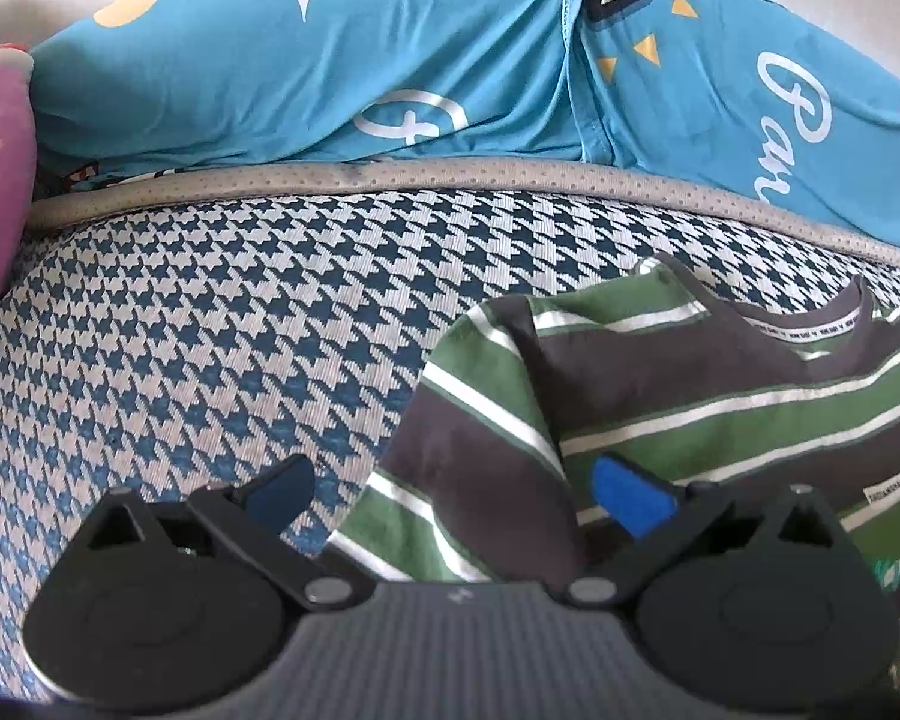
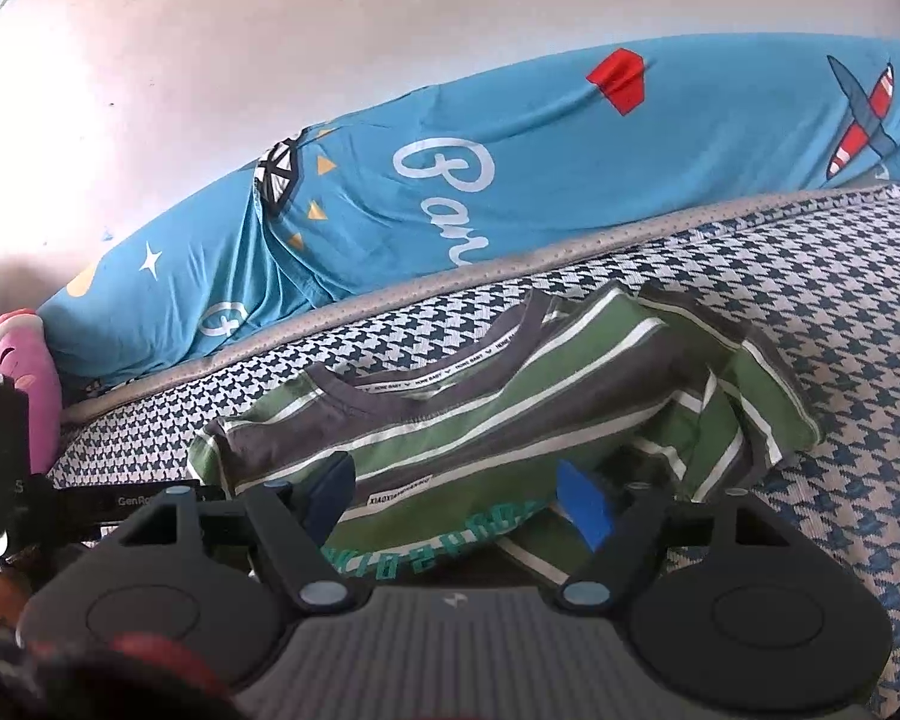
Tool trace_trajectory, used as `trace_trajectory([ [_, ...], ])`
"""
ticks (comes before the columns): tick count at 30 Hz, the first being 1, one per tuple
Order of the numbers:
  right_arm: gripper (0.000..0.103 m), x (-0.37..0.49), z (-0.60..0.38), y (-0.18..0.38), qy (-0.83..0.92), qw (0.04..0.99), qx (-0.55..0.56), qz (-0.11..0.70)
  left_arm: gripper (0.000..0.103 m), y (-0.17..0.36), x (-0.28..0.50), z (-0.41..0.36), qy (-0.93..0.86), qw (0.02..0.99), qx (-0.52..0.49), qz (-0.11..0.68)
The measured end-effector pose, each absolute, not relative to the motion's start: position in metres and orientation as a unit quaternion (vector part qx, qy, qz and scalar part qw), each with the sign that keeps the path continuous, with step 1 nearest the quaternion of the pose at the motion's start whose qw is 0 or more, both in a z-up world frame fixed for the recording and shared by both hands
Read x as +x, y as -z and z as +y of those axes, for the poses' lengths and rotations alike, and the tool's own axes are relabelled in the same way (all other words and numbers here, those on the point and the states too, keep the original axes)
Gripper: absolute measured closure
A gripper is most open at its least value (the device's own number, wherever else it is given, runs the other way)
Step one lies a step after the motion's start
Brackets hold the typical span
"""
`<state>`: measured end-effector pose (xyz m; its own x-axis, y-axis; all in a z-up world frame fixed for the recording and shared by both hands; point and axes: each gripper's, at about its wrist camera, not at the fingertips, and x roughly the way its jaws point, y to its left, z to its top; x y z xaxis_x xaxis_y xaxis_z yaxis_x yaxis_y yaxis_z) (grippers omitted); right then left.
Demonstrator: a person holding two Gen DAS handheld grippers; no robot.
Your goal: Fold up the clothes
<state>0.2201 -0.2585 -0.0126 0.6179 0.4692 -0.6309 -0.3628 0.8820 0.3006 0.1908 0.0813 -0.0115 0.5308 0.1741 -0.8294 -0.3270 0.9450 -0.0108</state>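
Two views, one garment
Left wrist, garment: striped T-shirt point(image 1: 720, 384), green, grey and white, lying on the right half of the frame, neckline toward the far edge, one sleeve folded over the body
Left wrist, tool: left gripper point(image 1: 456, 498) with jaws spread wide and empty; the near sleeve fold sits between the two blue pads, one pad over bare mattress, the other over the shirt
Left wrist, handling: thin knit, judged light and limp; it will drape and crease, not hold a shape; best taken at a hem or folded sleeve edge, where the layers pinch together
Left wrist, surface: houndstooth mattress cover point(image 1: 180, 330), blue and white, woven, likely enough grip to stop the cloth sliding
Left wrist, room: teal printed pillow point(image 1: 330, 60) along the far side, pink plush point(image 1: 0, 180) at the left edge
Right wrist, garment: same striped T-shirt point(image 2: 510, 408), centre frame, collar tape showing, far sleeve bunched at the right
Right wrist, tool: right gripper point(image 2: 456, 510), jaws apart and holding nothing, pads hovering over the shirt's chest with its small label
Right wrist, surface: houndstooth mattress cover point(image 2: 840, 390) with grey piped border
Right wrist, room: teal printed pillow point(image 2: 510, 192) below a pale wall point(image 2: 330, 30); the left gripper's body shows at the left edge
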Motion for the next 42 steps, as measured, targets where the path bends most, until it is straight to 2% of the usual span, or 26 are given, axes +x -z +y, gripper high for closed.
trace_trajectory([
  [42,0.027,0.232,-0.220,0.040,-0.270,0.877,0.068,0.391,0.000,0.013,0.185,0.093,-0.169,0.860,-0.069,0.477],
])
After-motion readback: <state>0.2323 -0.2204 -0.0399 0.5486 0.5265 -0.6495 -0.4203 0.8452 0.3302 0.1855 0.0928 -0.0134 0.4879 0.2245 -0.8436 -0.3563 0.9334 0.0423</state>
